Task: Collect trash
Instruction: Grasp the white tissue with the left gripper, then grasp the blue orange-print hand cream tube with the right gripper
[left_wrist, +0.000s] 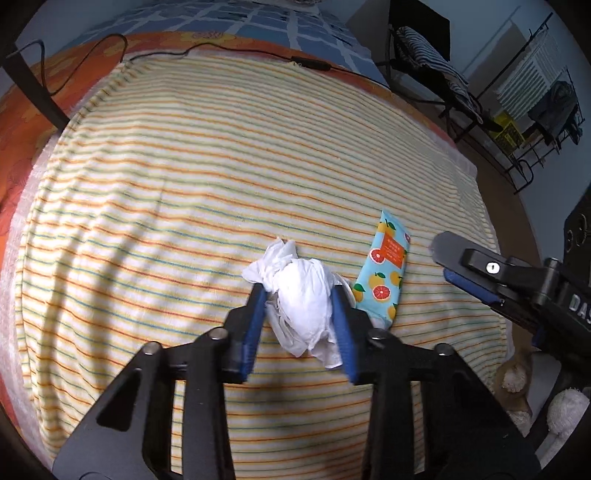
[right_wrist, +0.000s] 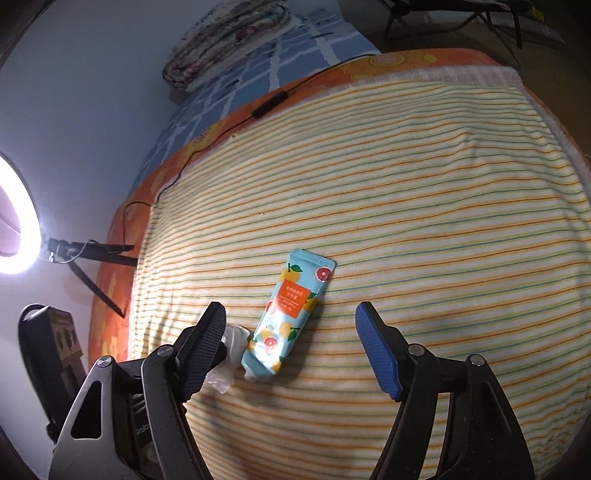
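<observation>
White tissue: a crumpled wad of tissue paper (left_wrist: 303, 299) lies on the striped blanket (left_wrist: 221, 166), just left of the citrus-print tube (left_wrist: 384, 273).
Left gripper: the left gripper (left_wrist: 301, 295) has its blue pads pressed against both flanks of the wad, pinching it; whether the wad is off the blanket cannot be told.
Tube: it lies flat on the blanket, its lower end nearly touching the wad.
Right gripper: the right gripper (right_wrist: 291, 325) is spread wide and holds nothing, hovering with the tube roughly between its fingers.
Step in hand: probably lifting the wad, then taking the tube.
Doing it well: keep the squeeze firm, since loose tissue folds could slip; raise straight up so trailing edges clear the tube; for the tube, centre the right fingers across its narrow width before closing.
</observation>
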